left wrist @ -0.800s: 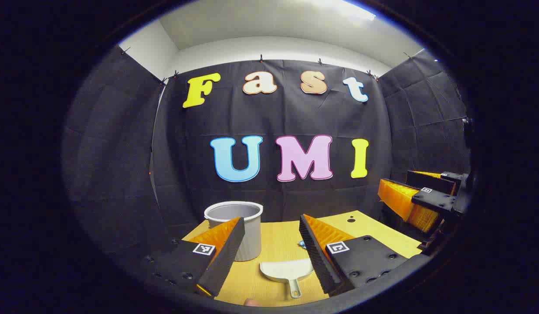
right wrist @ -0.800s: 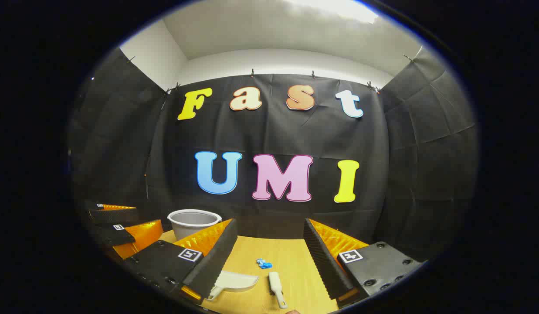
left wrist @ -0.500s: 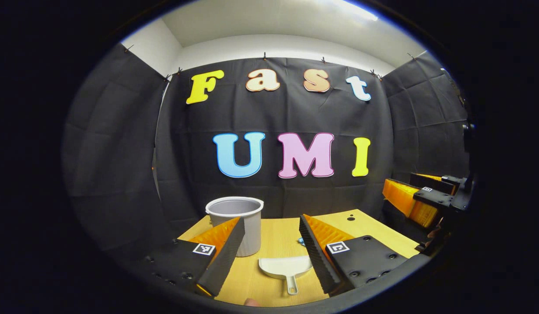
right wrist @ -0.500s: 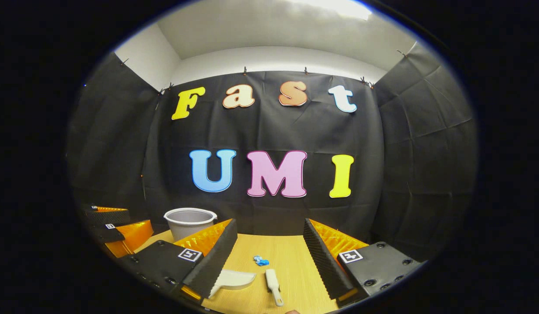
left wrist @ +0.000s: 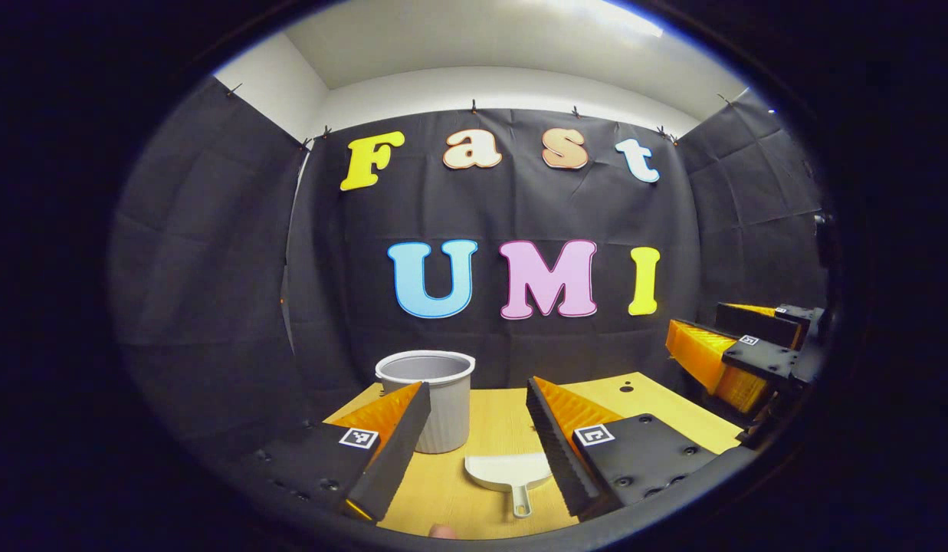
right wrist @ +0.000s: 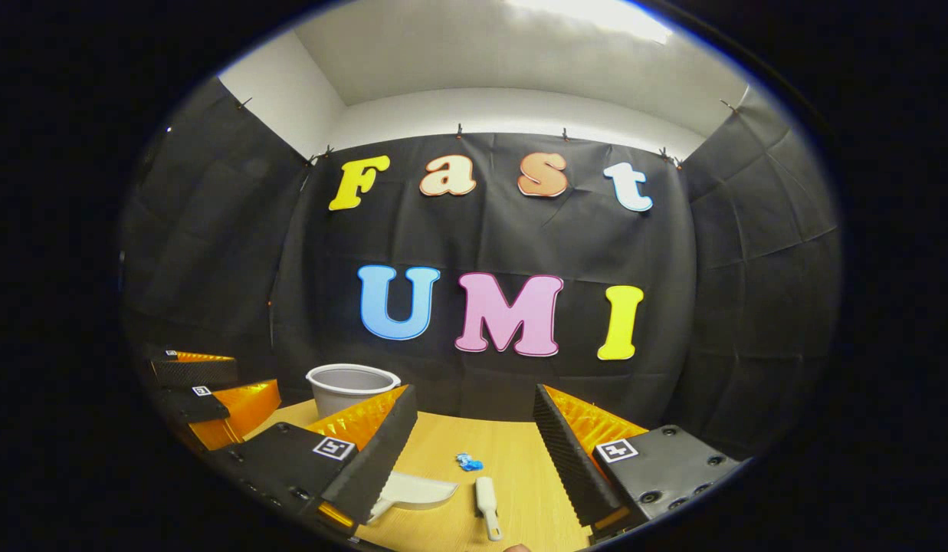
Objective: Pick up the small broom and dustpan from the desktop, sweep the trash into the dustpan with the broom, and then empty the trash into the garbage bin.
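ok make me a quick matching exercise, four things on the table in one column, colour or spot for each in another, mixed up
Things:
1. bin
2. dustpan
3. broom
4. trash

Descriptions:
a. small blue scrap, just behind the broom
b. lying flat with its handle toward the camera, between the left gripper's open fingers
c. grey, upright, at the back left of the table
d. lying flat just right of the dustpan

Pairs: 1-c, 2-b, 3-d, 4-a

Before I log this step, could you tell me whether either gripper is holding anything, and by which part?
Nothing is held: both grippers' jaws stand open, with the white plastic dustpan and small white broom lying on the wooden desktop.
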A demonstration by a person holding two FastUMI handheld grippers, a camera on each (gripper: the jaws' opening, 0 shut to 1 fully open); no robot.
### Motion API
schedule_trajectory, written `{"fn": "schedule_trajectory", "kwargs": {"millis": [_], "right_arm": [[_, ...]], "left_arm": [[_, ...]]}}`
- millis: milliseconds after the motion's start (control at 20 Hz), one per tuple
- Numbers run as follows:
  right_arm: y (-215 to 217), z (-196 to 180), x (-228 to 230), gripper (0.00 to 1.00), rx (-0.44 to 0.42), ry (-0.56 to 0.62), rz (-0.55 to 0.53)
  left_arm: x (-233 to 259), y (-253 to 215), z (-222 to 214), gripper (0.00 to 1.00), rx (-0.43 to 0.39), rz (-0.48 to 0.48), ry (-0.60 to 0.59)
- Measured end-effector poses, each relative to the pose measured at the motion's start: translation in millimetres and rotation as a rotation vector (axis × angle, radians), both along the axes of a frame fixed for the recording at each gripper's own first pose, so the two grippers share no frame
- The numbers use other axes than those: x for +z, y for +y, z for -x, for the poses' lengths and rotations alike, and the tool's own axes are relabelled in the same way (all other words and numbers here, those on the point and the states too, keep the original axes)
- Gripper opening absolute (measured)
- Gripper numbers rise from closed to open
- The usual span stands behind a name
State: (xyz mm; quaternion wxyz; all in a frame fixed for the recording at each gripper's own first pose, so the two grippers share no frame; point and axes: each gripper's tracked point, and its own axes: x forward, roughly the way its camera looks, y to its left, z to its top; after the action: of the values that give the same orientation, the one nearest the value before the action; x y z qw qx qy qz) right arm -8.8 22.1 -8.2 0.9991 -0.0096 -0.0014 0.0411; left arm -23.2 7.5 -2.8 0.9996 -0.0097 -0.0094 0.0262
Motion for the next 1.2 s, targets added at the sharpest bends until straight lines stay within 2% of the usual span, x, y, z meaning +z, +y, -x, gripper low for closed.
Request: {"fn": "schedule_trajectory", "kwargs": {"millis": [200,600,1200], "right_arm": [[6,1,1,0.96,-0.001,0.005,-0.023],[2,-5,-16,0.96,-0.031,0.044,0.0],[-10,-44,-29,0.98,-0.021,0.072,-0.029]], "left_arm": [[-12,0,0,0.75,-0.026,0.027,0.032],[-23,-11,-10,0.73,-0.084,0.064,0.081],[-23,-22,-46,0.75,-0.086,0.054,0.12]]}}
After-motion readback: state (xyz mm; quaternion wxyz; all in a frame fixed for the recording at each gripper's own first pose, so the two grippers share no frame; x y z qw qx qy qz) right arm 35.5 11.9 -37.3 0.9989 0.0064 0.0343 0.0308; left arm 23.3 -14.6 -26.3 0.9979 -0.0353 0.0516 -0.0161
